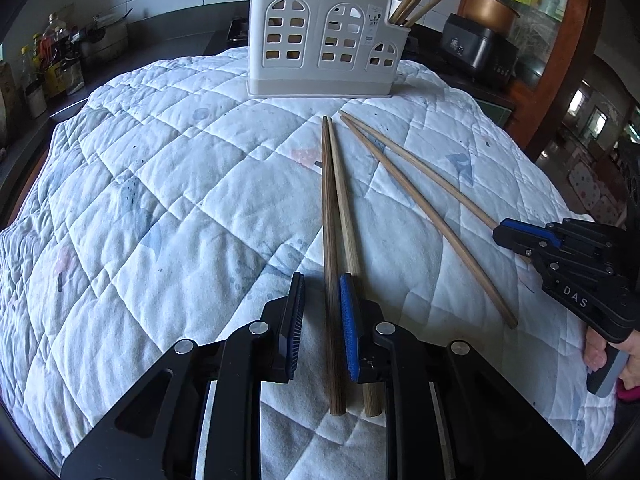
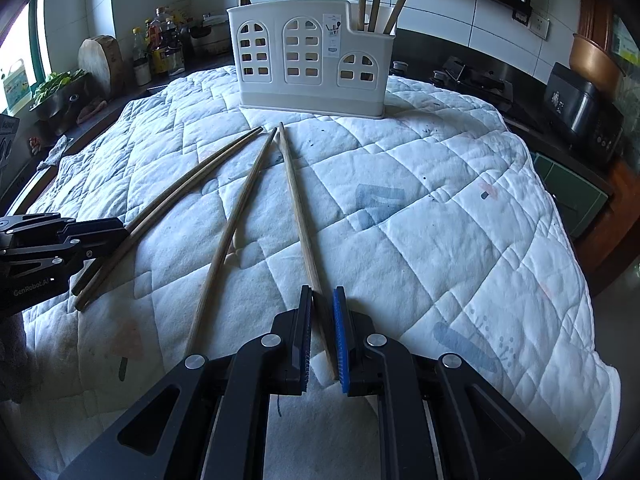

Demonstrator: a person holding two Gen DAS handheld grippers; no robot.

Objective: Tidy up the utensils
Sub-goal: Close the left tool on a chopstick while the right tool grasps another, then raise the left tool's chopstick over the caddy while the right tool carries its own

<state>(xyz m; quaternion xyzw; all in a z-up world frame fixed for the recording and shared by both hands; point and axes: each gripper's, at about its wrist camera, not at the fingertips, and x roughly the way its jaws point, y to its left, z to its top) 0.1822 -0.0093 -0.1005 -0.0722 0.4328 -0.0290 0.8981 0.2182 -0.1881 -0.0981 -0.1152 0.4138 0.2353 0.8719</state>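
Observation:
Several wooden chopsticks lie on a white quilted cloth (image 1: 160,184). A white utensil holder (image 1: 324,40) with arched windows stands at the far edge and holds several chopsticks; it also shows in the right wrist view (image 2: 308,60). My left gripper (image 1: 322,284) is open, its jaws around a dark chopstick (image 1: 329,220), with a lighter chopstick (image 1: 340,184) passing under the right finger. My right gripper (image 2: 323,296) is nearly closed around a light chopstick (image 2: 298,208), a small gap showing. Another chopstick (image 2: 236,224) lies to its left.
Bottles and jars (image 2: 160,48) and a wooden block (image 2: 102,60) stand on the dark counter at left. A black appliance (image 2: 584,112) and a stove (image 2: 472,78) sit at right. The cloth's edges (image 2: 580,280) drop off on both sides.

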